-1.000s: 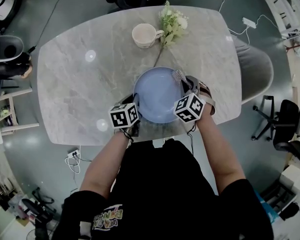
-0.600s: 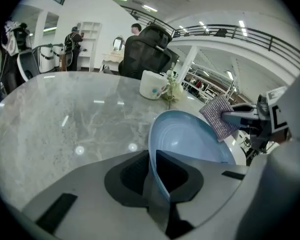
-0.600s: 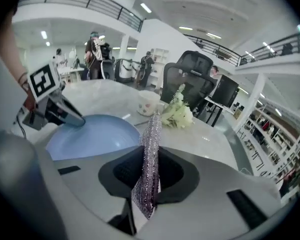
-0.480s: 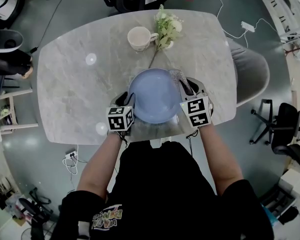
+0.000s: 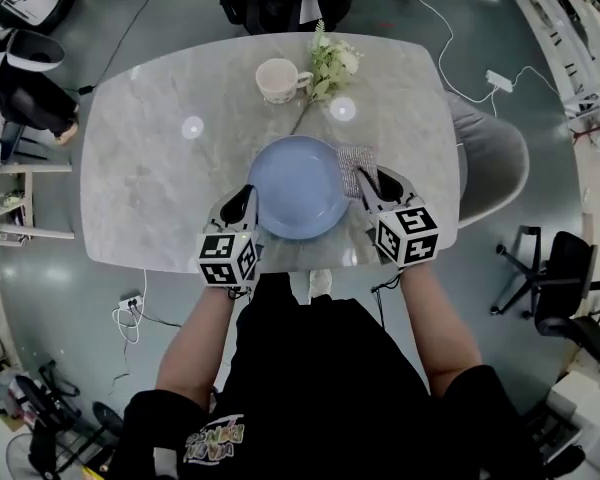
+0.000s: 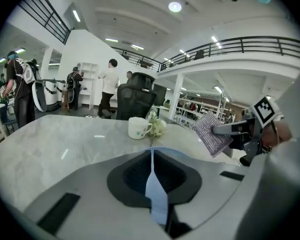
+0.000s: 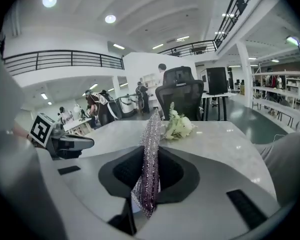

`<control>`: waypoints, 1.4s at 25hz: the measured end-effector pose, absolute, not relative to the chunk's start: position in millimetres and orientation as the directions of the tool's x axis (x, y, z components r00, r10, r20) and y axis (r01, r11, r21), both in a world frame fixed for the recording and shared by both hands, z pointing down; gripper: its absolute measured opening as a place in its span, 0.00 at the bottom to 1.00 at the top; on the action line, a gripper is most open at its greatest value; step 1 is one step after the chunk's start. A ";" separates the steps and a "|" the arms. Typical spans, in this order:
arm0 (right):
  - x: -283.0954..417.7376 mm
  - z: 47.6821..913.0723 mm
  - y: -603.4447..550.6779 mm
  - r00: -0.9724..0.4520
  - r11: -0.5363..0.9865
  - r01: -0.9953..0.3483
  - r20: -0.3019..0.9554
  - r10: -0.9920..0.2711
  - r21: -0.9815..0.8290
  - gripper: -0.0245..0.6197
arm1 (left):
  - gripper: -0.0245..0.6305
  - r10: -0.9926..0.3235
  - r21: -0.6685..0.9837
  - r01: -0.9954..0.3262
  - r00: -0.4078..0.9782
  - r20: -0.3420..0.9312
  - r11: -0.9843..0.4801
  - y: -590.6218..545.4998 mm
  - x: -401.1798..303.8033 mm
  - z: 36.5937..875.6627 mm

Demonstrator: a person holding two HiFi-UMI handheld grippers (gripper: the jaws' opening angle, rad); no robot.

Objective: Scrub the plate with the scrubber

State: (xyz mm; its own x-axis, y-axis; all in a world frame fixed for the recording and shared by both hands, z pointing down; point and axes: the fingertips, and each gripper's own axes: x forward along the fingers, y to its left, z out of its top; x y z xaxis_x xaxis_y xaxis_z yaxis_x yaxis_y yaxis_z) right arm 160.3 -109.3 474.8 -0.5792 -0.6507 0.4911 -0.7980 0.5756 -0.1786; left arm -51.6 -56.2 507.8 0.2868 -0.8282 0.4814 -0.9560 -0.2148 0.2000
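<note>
The pale blue plate [image 5: 300,186] rests on the marble table [image 5: 150,188] near its front edge. My left gripper [image 5: 248,200] is at the plate's left rim; in the left gripper view the rim [image 6: 155,194] runs edge-on between the jaws, which are closing onto it. At the plate's right side, my right gripper [image 5: 365,180] is shut on the silvery mesh scrubber [image 5: 354,166]. The scrubber [image 7: 150,164] stands upright between the jaws in the right gripper view. It hangs just beside the plate's right rim.
A cream cup [image 5: 277,78] and a white flower sprig [image 5: 330,63] lie at the table's far side. A grey chair [image 5: 490,158] stands to the right of the table. People and office chairs show in the background of both gripper views.
Both grippers have drawn back toward the table's front edge. The scrubber has come off the plate's upper right rim to its right side. The left gripper has slid lower on the left rim.
</note>
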 end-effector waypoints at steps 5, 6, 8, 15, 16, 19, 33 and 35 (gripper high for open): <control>165.2 444.6 -83.6 -0.648 0.640 -0.746 0.417 -0.637 -0.182 0.15 | 0.07 -0.876 0.183 -0.958 0.279 0.393 -0.222 -26.2 -32.5 460.4; 166.2 439.0 -76.3 -0.660 0.655 -0.735 0.406 -0.632 -0.176 0.15 | 0.07 -0.882 0.183 -0.957 0.279 0.380 -0.224 -18.9 -27.6 451.9; 168.0 429.7 -60.9 -0.680 0.680 -0.715 0.388 -0.622 -0.163 0.15 | 0.07 -0.890 0.186 -0.956 0.281 0.359 -0.226 -3.6 -18.1 437.0; 155.6 412.9 -16.4 -0.734 0.728 -0.663 0.342 -0.587 -0.175 0.15 | 0.07 -0.894 0.182 -0.947 0.311 0.322 -0.263 41.9 -2.5 404.1; 152.2 412.9 -10.5 -0.740 0.733 -0.657 0.340 -0.580 -0.179 0.15 | 0.07 -0.895 0.181 -0.947 0.313 0.319 -0.267 47.5 -2.5 401.8; 142.2 414.3 8.1 -0.753 0.745 -0.640 0.341 -0.562 -0.187 0.15 | 0.07 -0.894 0.187 -0.943 0.322 0.311 -0.274 64.2 -4.1 396.5; 103.4 414.5 83.9 -0.713 0.708 -0.685 0.359 -0.602 -0.173 0.15 | 0.07 -0.844 0.238 -0.888 0.452 0.289 -0.394 115.7 -19.0 398.1; 102.3 414.1 93.6 -0.692 0.684 -0.709 0.360 -0.626 -0.173 0.15 | 0.07 -0.831 0.248 -0.874 0.478 0.285 -0.418 121.6 -20.6 398.7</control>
State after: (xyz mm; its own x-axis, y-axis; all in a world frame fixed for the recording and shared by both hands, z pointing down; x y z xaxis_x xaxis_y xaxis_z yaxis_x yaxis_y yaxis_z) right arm 102.3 93.6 414.1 -0.6916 -0.6259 0.3604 -0.7090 0.6836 -0.1733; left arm -20.6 121.6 398.7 0.4782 -0.8309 0.2846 -0.8739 -0.4180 0.2481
